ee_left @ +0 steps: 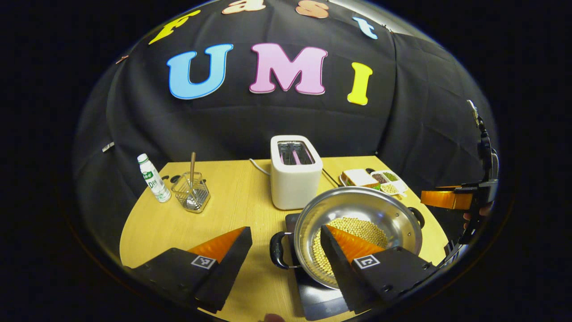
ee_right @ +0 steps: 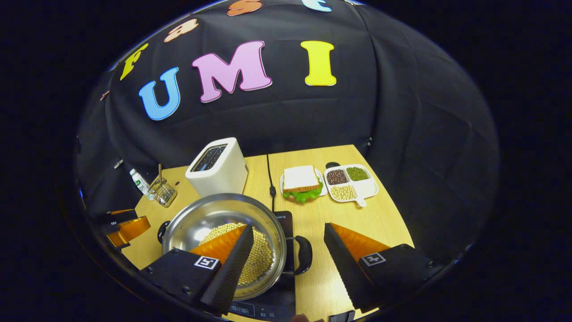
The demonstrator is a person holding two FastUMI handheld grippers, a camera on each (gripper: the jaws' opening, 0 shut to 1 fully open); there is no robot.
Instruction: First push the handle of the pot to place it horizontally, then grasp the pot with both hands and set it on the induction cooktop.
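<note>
- Left tool (ee_left: 286, 235): jaws wide apart, gripping nothing; raised above the bench, the pot's left loop handle (ee_left: 278, 250) in the gap between its fingers
- Right tool (ee_right: 288, 232): jaws wide apart, empty; the pot's right loop handle (ee_right: 304, 255) lies in its gap, lower down
- Steel pot (ee_left: 357, 210): holds soybeans (ee_left: 357, 228), appears to sit already on the black induction cooktop (ee_left: 313, 295); the handle axis runs side to side, one handle toward each tool
- Judgement: each tool is nearer its own-side handle; either a release just made or a grasp pending, cannot tell which
- Bench (ee_left: 241, 192), farther back: white toaster (ee_left: 295, 172), wire basket (ee_left: 191, 193), bottle (ee_left: 153, 178)
- Far right of bench: sandwich plate (ee_right: 301, 182), divided bean dish (ee_right: 351, 182)
</note>
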